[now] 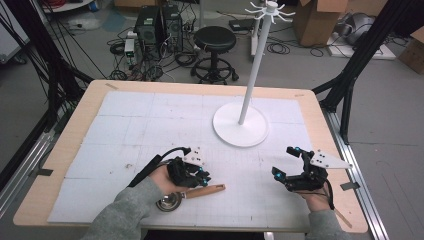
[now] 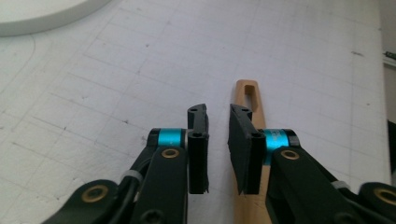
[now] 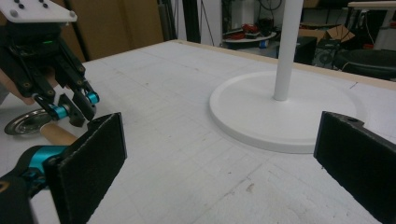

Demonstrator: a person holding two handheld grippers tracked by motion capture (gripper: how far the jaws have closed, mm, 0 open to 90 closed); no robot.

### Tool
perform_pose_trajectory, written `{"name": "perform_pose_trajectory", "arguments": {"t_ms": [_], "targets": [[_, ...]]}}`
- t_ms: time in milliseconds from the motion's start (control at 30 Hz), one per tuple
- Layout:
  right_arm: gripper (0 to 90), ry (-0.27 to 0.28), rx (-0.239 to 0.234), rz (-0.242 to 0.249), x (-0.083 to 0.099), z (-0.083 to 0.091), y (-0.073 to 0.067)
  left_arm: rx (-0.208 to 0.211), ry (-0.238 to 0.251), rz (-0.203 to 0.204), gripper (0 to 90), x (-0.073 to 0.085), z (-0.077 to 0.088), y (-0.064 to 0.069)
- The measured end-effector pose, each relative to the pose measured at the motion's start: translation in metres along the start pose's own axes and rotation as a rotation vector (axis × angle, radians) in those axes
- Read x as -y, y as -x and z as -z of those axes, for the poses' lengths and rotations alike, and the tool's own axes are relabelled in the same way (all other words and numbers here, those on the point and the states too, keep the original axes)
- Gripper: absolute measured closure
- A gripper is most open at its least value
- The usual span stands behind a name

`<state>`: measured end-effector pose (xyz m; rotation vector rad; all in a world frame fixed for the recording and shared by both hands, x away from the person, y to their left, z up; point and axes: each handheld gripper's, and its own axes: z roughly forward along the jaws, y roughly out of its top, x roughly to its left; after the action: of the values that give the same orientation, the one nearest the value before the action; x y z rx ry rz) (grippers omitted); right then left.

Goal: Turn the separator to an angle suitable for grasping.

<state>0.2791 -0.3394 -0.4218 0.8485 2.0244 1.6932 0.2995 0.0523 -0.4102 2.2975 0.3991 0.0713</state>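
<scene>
A ladle with a wooden handle (image 1: 207,190) and a metal bowl (image 1: 169,202) lies flat on the white mat near the table's front edge. My left gripper (image 1: 204,176) hovers low over the handle, a person's hand around it. In the left gripper view the left gripper (image 2: 218,114) has its jaws a narrow gap apart with only mat between them; the handle (image 2: 246,91) runs under the right-hand jaw. My right gripper (image 1: 284,161) stands wide open at the front right, holding nothing. The right gripper view shows its pads (image 3: 88,158) far apart, and the metal bowl (image 3: 28,122) beyond.
A white hanger stand with a round base (image 1: 240,131) and tall pole (image 1: 255,65) stands at mid-table, right of centre. The wooden table edge (image 1: 60,145) frames the white mat. Behind the table are a stool (image 1: 215,42), cables and boxes.
</scene>
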Motion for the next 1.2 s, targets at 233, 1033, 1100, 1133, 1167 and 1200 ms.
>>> {"name": "perform_pose_trajectory", "arguments": {"t_ms": [233,1033,1100,1133,1167,1200], "targets": [[1.4,0.009,0.003,-0.006,0.0,0.0,0.002,0.03,0.002,0.006,57.9,-0.002,0.009,0.004],[1.4,-0.015,-0.009,-0.008,0.001,-0.008,-0.004,0.07,-0.016,-0.165,27.2,0.002,0.018,0.028],[1.4,-0.022,-0.014,-0.007,0.002,-0.009,-0.005,0.076,-0.021,-0.176,27.1,0.003,0.018,0.027],[1.4,-0.019,-0.013,-0.004,0.002,-0.009,-0.006,0.078,-0.026,-0.176,27.1,0.003,0.018,0.027],[1.5,-0.019,-0.014,-0.004,0.002,-0.009,-0.006,0.076,-0.032,-0.173,27.0,0.003,0.019,0.027],[1.4,-0.02,-0.017,-0.005,0.001,-0.009,-0.007,0.072,-0.046,-0.173,26.8,0.002,0.019,0.027]]}}
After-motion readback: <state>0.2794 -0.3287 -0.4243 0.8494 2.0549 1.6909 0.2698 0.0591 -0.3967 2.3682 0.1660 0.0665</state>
